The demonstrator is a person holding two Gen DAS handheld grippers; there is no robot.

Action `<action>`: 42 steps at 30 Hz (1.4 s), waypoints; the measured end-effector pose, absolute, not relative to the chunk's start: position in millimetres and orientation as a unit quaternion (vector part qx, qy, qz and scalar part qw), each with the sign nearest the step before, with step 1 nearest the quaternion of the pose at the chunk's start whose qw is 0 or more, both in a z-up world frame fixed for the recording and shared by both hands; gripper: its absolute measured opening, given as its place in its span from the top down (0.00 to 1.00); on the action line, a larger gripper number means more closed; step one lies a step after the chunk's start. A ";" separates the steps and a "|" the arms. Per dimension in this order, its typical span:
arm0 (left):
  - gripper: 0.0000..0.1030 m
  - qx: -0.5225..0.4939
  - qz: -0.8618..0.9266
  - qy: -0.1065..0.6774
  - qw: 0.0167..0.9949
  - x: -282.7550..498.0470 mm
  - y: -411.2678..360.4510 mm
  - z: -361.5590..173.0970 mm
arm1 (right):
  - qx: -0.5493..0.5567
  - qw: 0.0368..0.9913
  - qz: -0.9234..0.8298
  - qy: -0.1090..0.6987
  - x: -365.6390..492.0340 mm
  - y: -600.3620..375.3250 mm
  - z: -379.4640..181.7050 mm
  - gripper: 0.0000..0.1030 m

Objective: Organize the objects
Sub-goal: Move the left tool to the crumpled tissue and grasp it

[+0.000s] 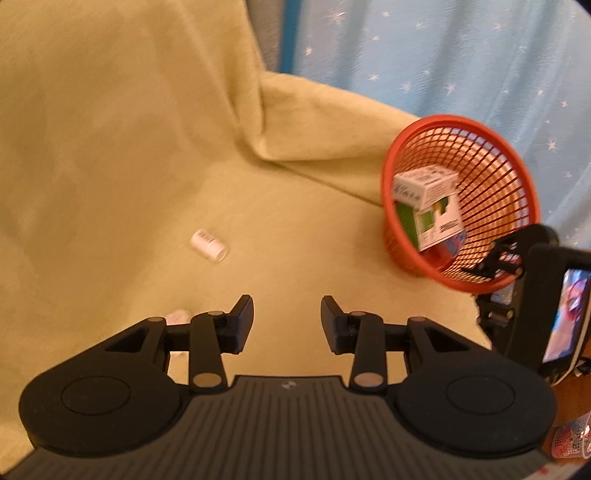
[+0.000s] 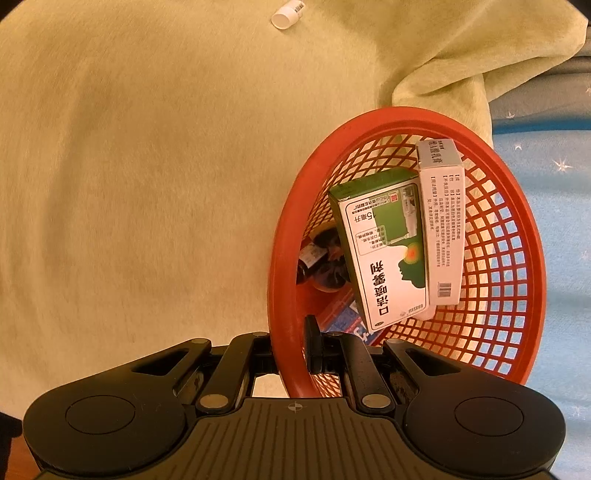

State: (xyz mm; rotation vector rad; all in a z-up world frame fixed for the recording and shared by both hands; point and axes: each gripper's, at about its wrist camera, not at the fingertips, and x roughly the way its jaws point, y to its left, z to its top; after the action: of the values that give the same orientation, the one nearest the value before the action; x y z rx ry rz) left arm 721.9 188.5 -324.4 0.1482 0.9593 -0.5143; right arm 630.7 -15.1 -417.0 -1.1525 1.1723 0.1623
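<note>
Left wrist view: the left tongs (image 1: 287, 322) stand wide apart at bottom centre, nothing between the pads, over a pale yellow-green fleece blanket (image 1: 110, 147) that fills most of the frame. Just beyond, left of centre, a small white cylindrical bottle w/ barcode label (image 1: 209, 245) lies on its side on the blanket. At centre right, a round red plastic mesh basket (image 1: 406, 147) sits tilted on the blanket, holding a green-and-white cardboard box (image 1: 439, 221) w/ a grey-white cardboard box (image 1: 421, 184) on top. The right tongs (image 1: 491, 262) reach the basket's near rim from the right edge. Upper right: light blue star-print fabric (image 1: 461, 55).

Right wrist view: the right tongs (image 2: 291, 347) at bottom centre grip the red basket's (image 2: 517, 206) near rim, one pad inside, the other outside. Inside, the green-and-white box (image 2: 384, 258) leans beside the grey-white box (image 2: 443, 221); a dark brown bottle (image 2: 321, 266) lies below at left. The white bottle (image 2: 288, 14) rests at top centre, well apart from the basket.
</note>
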 end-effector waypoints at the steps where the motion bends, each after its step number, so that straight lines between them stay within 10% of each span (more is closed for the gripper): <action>1: 0.65 0.073 -0.240 0.457 0.853 720.8 192.3 -326.7 | -0.512 0.677 0.071 0.523 631.5 -14.0 -417.6 0.95; 42: 0.56 0.073 -0.177 0.493 0.849 708.5 248.8 -382.4 | -0.491 0.685 0.068 0.535 642.5 11.8 -425.7 0.95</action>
State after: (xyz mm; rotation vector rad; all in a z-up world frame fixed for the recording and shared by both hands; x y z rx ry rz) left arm 708.5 248.8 -382.4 0.1547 1.0394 -0.3730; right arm 642.5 11.8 -425.7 -1.0995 1.1981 0.1534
